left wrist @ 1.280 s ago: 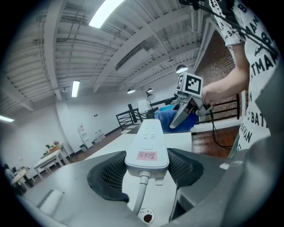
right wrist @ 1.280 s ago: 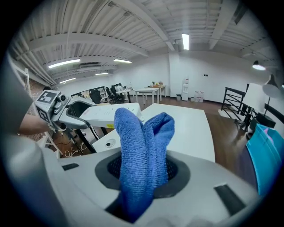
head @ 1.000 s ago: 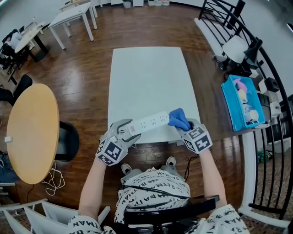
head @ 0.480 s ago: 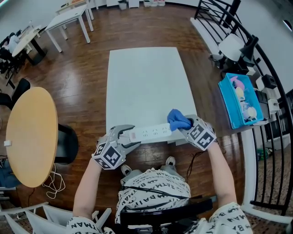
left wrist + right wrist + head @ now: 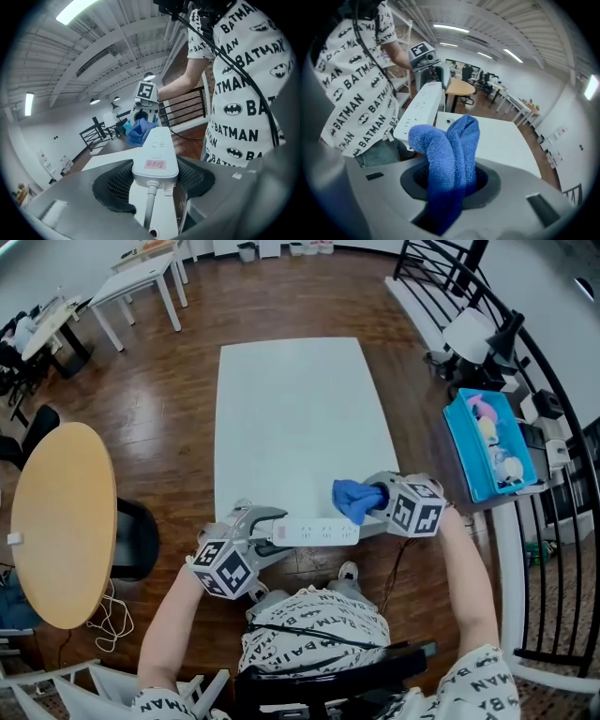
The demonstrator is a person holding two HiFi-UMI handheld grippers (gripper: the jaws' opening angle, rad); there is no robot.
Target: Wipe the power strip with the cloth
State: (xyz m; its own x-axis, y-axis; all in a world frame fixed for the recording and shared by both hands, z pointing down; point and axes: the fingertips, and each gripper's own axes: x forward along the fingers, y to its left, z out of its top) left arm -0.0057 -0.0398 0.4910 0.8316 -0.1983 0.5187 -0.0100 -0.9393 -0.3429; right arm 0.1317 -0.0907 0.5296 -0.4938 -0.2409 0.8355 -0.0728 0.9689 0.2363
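The white power strip (image 5: 317,533) hangs level over the near edge of the white table (image 5: 300,418). My left gripper (image 5: 265,536) is shut on its cable end; the left gripper view shows the strip (image 5: 155,157) clamped between the dark pads, with a pink label on top and the cord running down. My right gripper (image 5: 375,503) is shut on the blue cloth (image 5: 352,499), which rests against the strip's far right end. In the right gripper view the cloth (image 5: 447,164) bulges out of the jaws, and the strip (image 5: 421,110) lies just beyond it.
A round wooden table (image 5: 61,521) and a black chair (image 5: 139,535) stand to the left. A blue bin of toys (image 5: 492,446) sits on a rack at the right, behind black railings (image 5: 553,549). Small white tables (image 5: 141,277) stand far back.
Both grippers have drawn back toward my body, carrying the strip off the table edge and turning it level. The cloth has shifted left and stays at the strip's right end.
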